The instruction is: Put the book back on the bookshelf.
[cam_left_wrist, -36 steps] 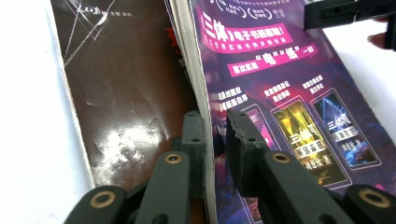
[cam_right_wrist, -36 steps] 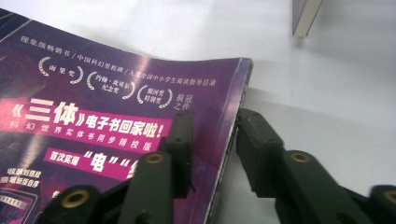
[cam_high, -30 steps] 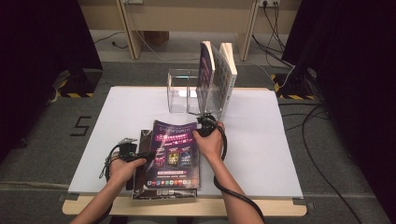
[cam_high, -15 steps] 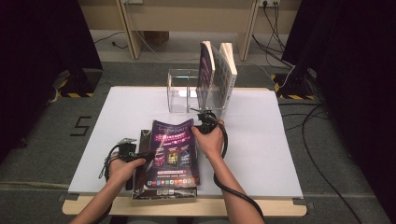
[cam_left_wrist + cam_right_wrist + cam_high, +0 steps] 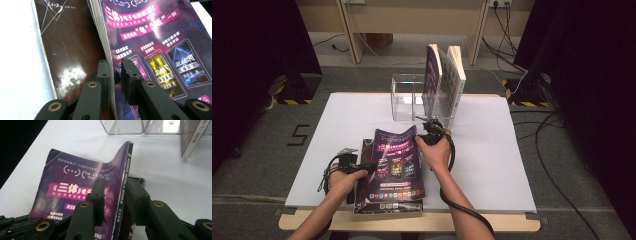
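High view: a purple paperback (image 5: 394, 162) is seen lying on the white table (image 5: 492, 165), gripped at its left edge by the left gripper (image 5: 362, 167) and at its far right edge by the right gripper (image 5: 428, 134). Left gripper view: cover and page block are clamped between narrowly parted jaws. Right gripper view: the spine (image 5: 122, 195) is straddled by the jaws, which have just been opening; pad contact cannot be told.

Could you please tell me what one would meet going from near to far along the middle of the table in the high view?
Brown book at the near edge → purple magazine held over it → right gripper → clear acrylic book stand with two upright books.
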`<action>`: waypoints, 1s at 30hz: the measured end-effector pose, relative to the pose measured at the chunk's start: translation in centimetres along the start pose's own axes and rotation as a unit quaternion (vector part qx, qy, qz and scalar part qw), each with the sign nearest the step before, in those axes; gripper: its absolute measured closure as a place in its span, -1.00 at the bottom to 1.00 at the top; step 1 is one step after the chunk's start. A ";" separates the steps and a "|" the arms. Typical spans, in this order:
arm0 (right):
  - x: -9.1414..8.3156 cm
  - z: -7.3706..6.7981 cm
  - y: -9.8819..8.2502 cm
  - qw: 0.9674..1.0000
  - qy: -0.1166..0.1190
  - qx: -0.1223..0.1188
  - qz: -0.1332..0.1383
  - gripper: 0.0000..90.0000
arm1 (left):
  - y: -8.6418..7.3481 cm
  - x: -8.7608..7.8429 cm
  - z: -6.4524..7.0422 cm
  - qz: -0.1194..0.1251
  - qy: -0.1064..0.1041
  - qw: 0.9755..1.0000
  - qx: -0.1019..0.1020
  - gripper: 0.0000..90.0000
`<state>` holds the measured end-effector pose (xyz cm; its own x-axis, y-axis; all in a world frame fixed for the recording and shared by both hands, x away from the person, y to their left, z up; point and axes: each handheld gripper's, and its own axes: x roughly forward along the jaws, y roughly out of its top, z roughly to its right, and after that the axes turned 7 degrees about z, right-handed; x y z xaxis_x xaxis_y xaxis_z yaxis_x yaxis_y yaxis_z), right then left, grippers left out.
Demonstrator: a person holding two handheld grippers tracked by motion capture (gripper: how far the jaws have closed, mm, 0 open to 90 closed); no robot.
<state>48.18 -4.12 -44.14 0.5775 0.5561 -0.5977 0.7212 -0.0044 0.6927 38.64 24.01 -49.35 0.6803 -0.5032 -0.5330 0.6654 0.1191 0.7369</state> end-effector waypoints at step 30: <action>0.6 0.5 1.2 0.998 0.050 0.013 -0.039 0.87 | -0.5 -0.9 -0.5 0.024 0.008 1.000 -0.002 0.55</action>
<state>49.57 -4.24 -43.84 0.4795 0.6357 -0.6050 0.7725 0.0215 0.6347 37.83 24.78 -49.46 0.7167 -0.4826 -0.5034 0.6329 0.1471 0.7601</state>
